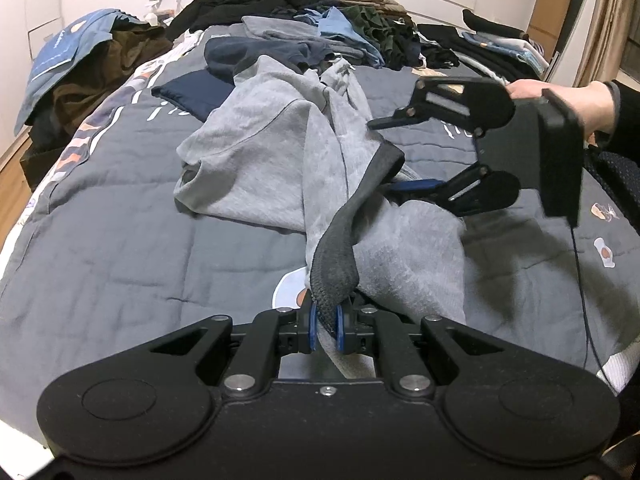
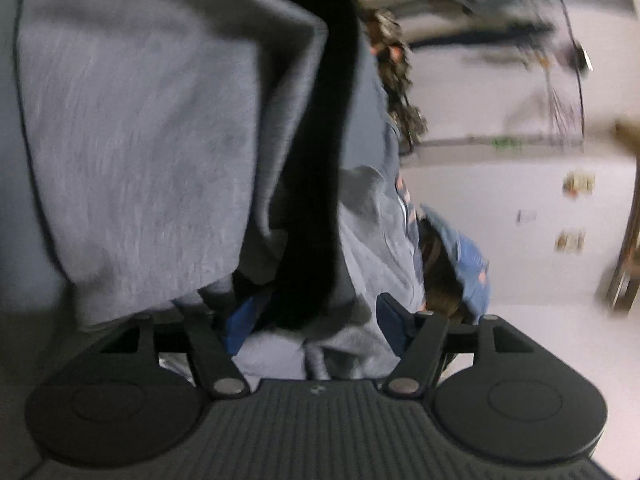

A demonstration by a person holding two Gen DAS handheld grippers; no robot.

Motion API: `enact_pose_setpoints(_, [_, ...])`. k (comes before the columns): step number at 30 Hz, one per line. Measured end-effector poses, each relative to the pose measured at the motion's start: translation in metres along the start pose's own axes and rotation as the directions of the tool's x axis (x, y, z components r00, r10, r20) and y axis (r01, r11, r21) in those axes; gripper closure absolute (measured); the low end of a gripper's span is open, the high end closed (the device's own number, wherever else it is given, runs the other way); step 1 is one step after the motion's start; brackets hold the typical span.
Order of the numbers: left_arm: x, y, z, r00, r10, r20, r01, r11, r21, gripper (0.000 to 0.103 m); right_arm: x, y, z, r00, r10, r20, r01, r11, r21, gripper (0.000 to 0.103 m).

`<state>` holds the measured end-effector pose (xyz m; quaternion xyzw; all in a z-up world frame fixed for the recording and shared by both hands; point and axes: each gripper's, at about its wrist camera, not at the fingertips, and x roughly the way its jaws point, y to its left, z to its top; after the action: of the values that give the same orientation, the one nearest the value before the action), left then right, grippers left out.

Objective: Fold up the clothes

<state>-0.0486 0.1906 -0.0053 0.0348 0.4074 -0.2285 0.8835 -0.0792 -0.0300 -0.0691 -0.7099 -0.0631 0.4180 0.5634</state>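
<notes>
A: Why is the sweatshirt [image 1: 276, 152] held by its dark hem [image 1: 336, 264]?

B: The hem gives a straight edge. It is clamped in the left tool [image 1: 325, 330] at bottom centre, so the grey body can be drawn taut over the bed [image 1: 120, 264].

A: And the right tool [image 1: 394, 156]?

B: Its jaws are seen apart around the hem at centre right, not yet clamped. A second grip is probably intended.

Black grippers [image 1: 326, 326], blue fingertip pads [image 1: 341, 330].
</notes>
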Motion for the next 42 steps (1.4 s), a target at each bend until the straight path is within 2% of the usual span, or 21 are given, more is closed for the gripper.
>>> enact_pose_setpoints(2, [0.000,0.000,0.000,1.000,0.001,-0.002,-0.001,1.000,0.000,0.093,0.007,0.003,0.001,1.000,0.007,0.012,-0.006,0.998,-0.058,0.045])
enact_pose_setpoints(3, [-0.001,0.001,-0.001,1.000,0.001,-0.003,-0.001,1.000,-0.003,0.093,0.010,0.000,0.002,1.000,0.008,0.014,-0.008,0.999,-0.040,0.062])
enact_pose_setpoints(4, [-0.001,0.002,-0.001,1.000,0.001,-0.003,-0.001,1.000,-0.006,0.093,0.011,-0.006,0.003,1.000,0.010,0.013,-0.010,1.000,-0.006,0.084])
enact_pose_setpoints(5, [-0.002,0.003,-0.001,1.000,0.004,-0.003,-0.004,1.000,-0.007,0.093,0.010,-0.012,0.003,1.000,0.000,0.010,0.000,1.000,0.018,0.092])
enact_pose_setpoints(8, [-0.011,0.006,0.003,1.000,0.014,0.009,-0.015,1.000,0.002,0.093,-0.005,-0.039,0.002,1.000,-0.020,0.012,0.018,0.989,0.147,0.096])
enact_pose_setpoints(11, [-0.028,0.008,0.012,0.998,0.041,0.044,-0.042,0.999,0.020,0.093,-0.029,-0.079,-0.001,0.999,-0.038,0.013,0.032,0.943,0.331,0.097])
enact_pose_setpoints(14, [-0.050,0.007,0.028,0.993,0.072,0.089,-0.077,0.996,0.052,0.094,-0.060,-0.120,-0.006,0.999,-0.031,0.034,0.008,0.842,0.539,0.097])
enact_pose_setpoints(16, [-0.069,0.002,0.041,0.986,0.104,0.131,-0.116,0.990,0.086,0.094,-0.084,-0.139,-0.005,0.998,-0.029,0.054,-0.010,0.784,0.621,0.098])
enact_pose_setpoints(21, [-0.117,-0.012,0.076,0.957,0.158,0.243,-0.193,0.973,0.128,0.095,-0.141,-0.179,-0.005,0.994,-0.065,0.089,-0.034,0.588,0.808,0.098])
enact_pose_setpoints(24, [-0.149,-0.033,0.099,0.931,0.168,0.324,-0.235,0.956,0.178,0.100,-0.189,-0.188,-0.024,0.990,-0.132,0.057,0.005,0.431,0.902,0.098])
enact_pose_setpoints(27, [-0.185,-0.058,0.122,0.885,0.185,0.426,-0.296,0.932,0.211,0.103,-0.238,-0.203,-0.032,0.979,-0.202,0.005,0.058,0.304,0.951,0.098])
enact_pose_setpoints(29, [-0.208,-0.074,0.139,0.867,0.162,0.472,-0.298,0.926,0.230,0.103,-0.272,-0.216,-0.034,0.970,-0.241,-0.012,0.074,0.253,0.965,0.098])
enact_pose_setpoints(32, [-0.224,-0.102,0.146,0.884,0.093,0.458,-0.257,0.915,0.310,0.102,-0.310,-0.223,-0.025,0.970,-0.234,-0.070,0.123,0.219,0.968,0.098])
enact_pose_setpoints(34, [-0.225,-0.123,0.131,0.884,0.055,0.464,-0.247,0.898,0.364,0.101,-0.323,-0.216,-0.018,0.974,-0.208,-0.093,0.140,0.224,0.965,0.098])
enact_pose_setpoints(35, [-0.220,-0.132,0.120,0.894,0.026,0.446,-0.220,0.895,0.388,0.091,-0.323,-0.211,-0.018,0.977,-0.184,-0.105,0.143,0.206,0.968,0.098])
enact_pose_setpoints(36, [-0.212,-0.141,0.106,0.902,0.009,0.432,-0.200,0.896,0.398,0.060,-0.324,-0.205,-0.017,0.980,-0.159,-0.117,0.146,0.188,0.971,0.098])
enact_pose_setpoints(37, [-0.203,-0.151,0.091,0.906,-0.004,0.424,-0.187,0.894,0.407,0.040,-0.318,-0.199,-0.017,0.981,-0.144,-0.128,0.153,0.177,0.972,0.098])
enact_pose_setpoints(38, [-0.193,-0.162,0.071,0.898,-0.006,0.439,-0.199,0.886,0.419,0.007,-0.312,-0.194,-0.017,0.982,-0.129,-0.139,0.159,0.166,0.973,0.098])
enact_pose_setpoints(39, [-0.182,-0.174,0.050,0.888,-0.015,0.459,-0.212,0.873,0.439,0.004,-0.312,-0.189,-0.016,0.983,-0.120,-0.141,0.157,0.145,0.977,0.098])
enact_pose_setpoints(40, [-0.169,-0.186,0.031,0.891,-0.035,0.453,-0.201,0.864,0.462,0.007,-0.313,-0.185,-0.017,0.983,-0.115,-0.145,0.159,0.121,0.980,0.098])
enact_pose_setpoints(42, [-0.142,-0.208,0.005,0.911,-0.053,0.408,-0.152,0.878,0.454,0.013,-0.316,-0.179,-0.019,0.981,-0.111,-0.157,0.167,0.085,0.982,0.098])
